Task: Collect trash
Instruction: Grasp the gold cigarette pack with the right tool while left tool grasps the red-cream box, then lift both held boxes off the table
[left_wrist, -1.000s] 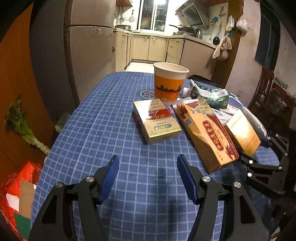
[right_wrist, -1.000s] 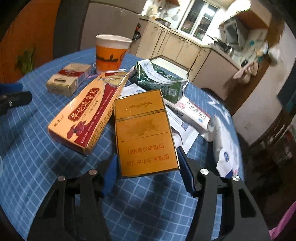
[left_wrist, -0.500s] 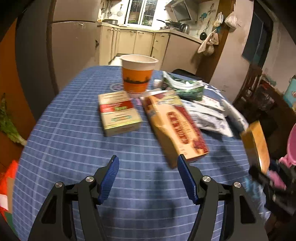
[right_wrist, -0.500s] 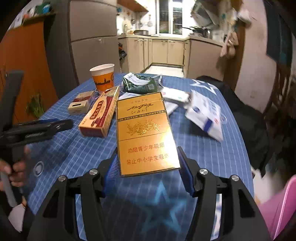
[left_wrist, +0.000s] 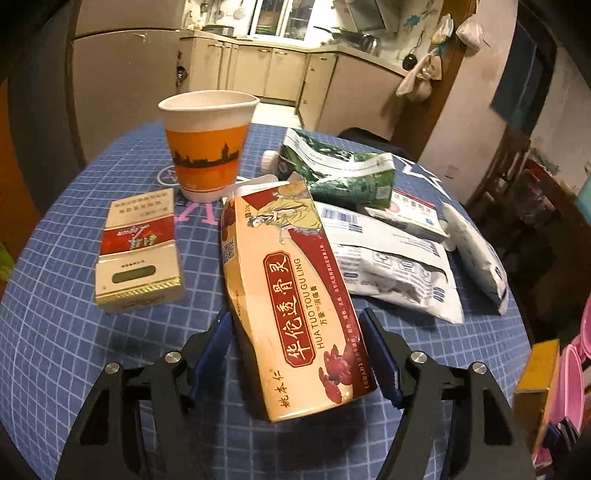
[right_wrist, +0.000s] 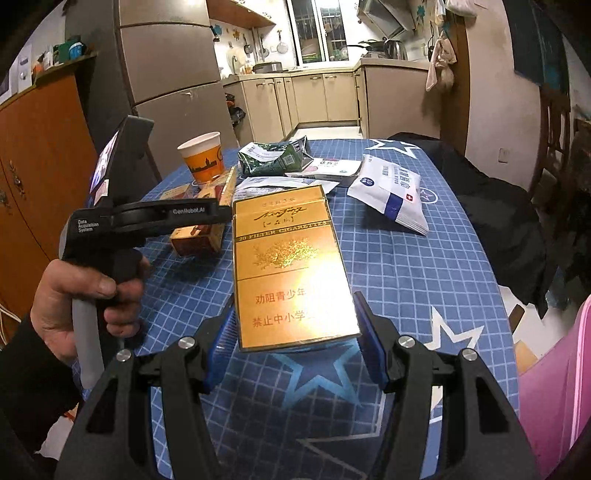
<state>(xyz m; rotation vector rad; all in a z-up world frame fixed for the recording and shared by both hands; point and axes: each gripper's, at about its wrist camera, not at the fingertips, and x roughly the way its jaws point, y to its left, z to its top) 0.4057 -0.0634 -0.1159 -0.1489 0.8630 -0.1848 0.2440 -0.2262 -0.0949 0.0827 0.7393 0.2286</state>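
My left gripper (left_wrist: 297, 350) is open, its blue pads on either side of the near end of a long cream-and-red medicine box (left_wrist: 288, 291) that lies on the blue checked tablecloth (left_wrist: 55, 332). My right gripper (right_wrist: 295, 343) is shut on a gold cigarette carton (right_wrist: 286, 266) and holds it above the table's near right side; the carton also shows at the right edge of the left wrist view (left_wrist: 533, 376). The left gripper shows in the right wrist view (right_wrist: 140, 218), over the medicine box (right_wrist: 207, 221).
An orange paper cup (left_wrist: 207, 144), a red-and-cream cigarette box (left_wrist: 138, 251), a green foil bag (left_wrist: 340, 173), white pouches (left_wrist: 391, 266) and a small white box (left_wrist: 410, 214) lie on the table. A pink bin (right_wrist: 554, 387) stands at the right. A dark chair (right_wrist: 491, 206) is beside the table.
My left gripper has moved forward and right until its pads flank the medicine box. My right gripper has lifted the gold carton off the table and carried it back toward the pink bin.
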